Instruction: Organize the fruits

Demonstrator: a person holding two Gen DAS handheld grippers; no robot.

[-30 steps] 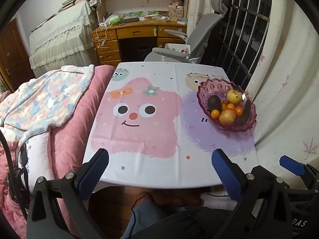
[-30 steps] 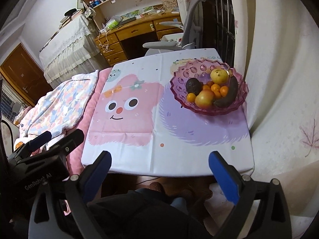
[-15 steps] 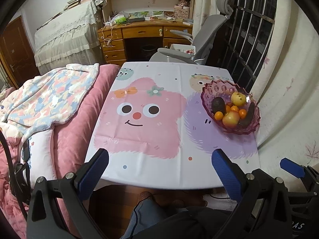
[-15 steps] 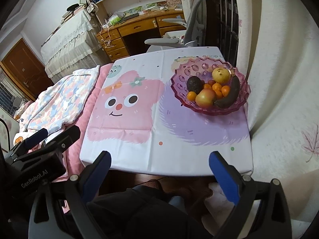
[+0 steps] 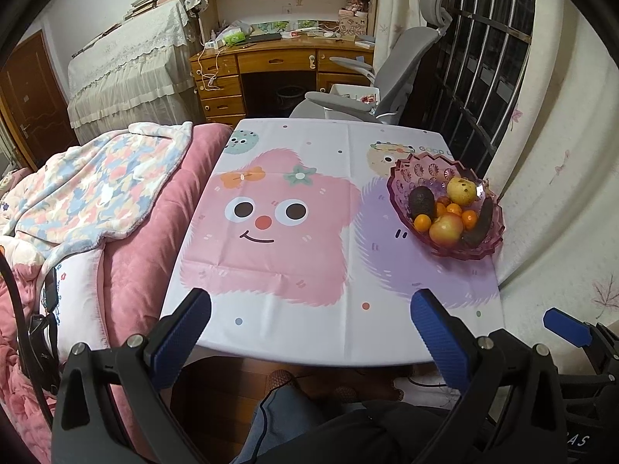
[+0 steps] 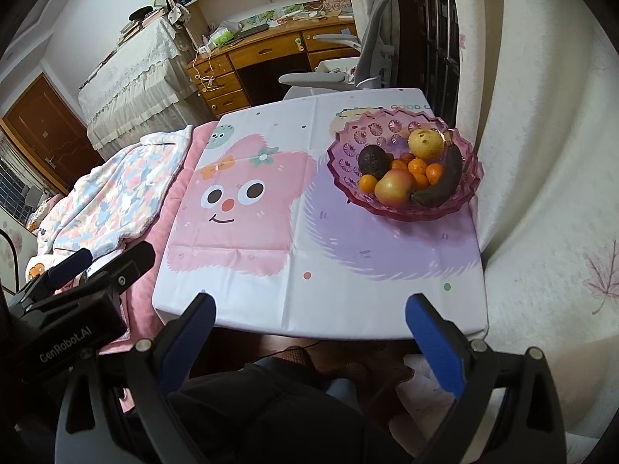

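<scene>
A purple glass bowl [image 5: 402, 181] [image 6: 348, 154] stands at the table's right side. It holds an apple [image 5: 445, 229] [image 6: 394, 187], a yellow pear [image 5: 461, 190] [image 6: 425, 143], an avocado [image 5: 421, 201] [image 6: 372, 159], a dark banana [image 5: 479, 221] [image 6: 445, 182] and several small oranges [image 5: 422, 222] [image 6: 367, 183]. My left gripper [image 5: 309, 321] is open and empty above the table's near edge. My right gripper [image 6: 309, 324] is open and empty, also at the near edge. Each gripper shows in the other's view, the right one [image 5: 568, 328] and the left one [image 6: 73, 266].
The table wears a cartoon cloth [image 5: 271, 232] [image 6: 247, 208]. A pink bed with a floral blanket [image 5: 96, 193] [image 6: 112, 193] touches its left side. A white curtain [image 5: 561, 193] hangs on the right. A grey chair [image 5: 387, 77] and a wooden desk [image 5: 278, 62] stand behind.
Both grippers have shifted slightly toward the table and tilted up a little. The bowl and fruit have not moved. Both jaws stay open.
</scene>
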